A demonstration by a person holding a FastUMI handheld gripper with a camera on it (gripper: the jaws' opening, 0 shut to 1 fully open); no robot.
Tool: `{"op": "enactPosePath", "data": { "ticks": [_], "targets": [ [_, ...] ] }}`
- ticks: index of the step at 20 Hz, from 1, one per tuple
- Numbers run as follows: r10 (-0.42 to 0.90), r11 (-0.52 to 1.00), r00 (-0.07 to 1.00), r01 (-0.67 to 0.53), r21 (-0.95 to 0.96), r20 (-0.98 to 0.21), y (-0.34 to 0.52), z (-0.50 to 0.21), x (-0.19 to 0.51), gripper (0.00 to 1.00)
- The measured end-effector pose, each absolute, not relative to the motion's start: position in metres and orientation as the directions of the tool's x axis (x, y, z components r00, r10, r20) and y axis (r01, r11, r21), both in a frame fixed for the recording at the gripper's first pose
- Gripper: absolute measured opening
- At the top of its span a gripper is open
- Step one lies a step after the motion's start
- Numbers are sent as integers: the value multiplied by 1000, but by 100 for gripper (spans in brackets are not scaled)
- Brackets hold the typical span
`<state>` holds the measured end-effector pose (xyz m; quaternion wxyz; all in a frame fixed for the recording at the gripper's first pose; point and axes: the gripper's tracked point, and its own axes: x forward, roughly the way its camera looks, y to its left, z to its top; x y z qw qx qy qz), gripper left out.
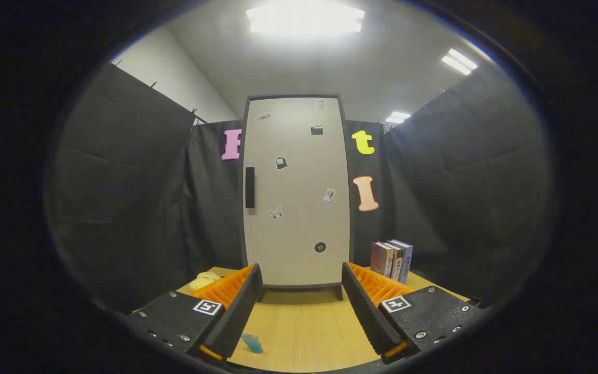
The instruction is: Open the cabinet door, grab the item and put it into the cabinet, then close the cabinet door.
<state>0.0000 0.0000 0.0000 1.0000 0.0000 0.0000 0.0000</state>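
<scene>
Gripper view: I am holding my gripper (301,306) wide open before the tall beige cabinet door (296,192), likely stiff-hinged, best hooked at its black vertical handle (249,187).

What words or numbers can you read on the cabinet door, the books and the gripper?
None can be read.
Cabinet door: small stickers, pictures and shapes; any writing is too small.
Books: spine print is too blurred.
Gripper, fingers open with nothing between them: a square patterned marker on each side, not words.
</scene>
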Motion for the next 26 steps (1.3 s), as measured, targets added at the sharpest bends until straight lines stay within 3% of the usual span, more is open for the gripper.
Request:
{"op": "enactPosePath", "data": {
  "ticks": [16,26],
  "targets": [
    [6,1000,1000,-6,4,-3,5,-2,3,95],
    [46,999,999,-46,7,26,11,32,35,95]
  ]
}}
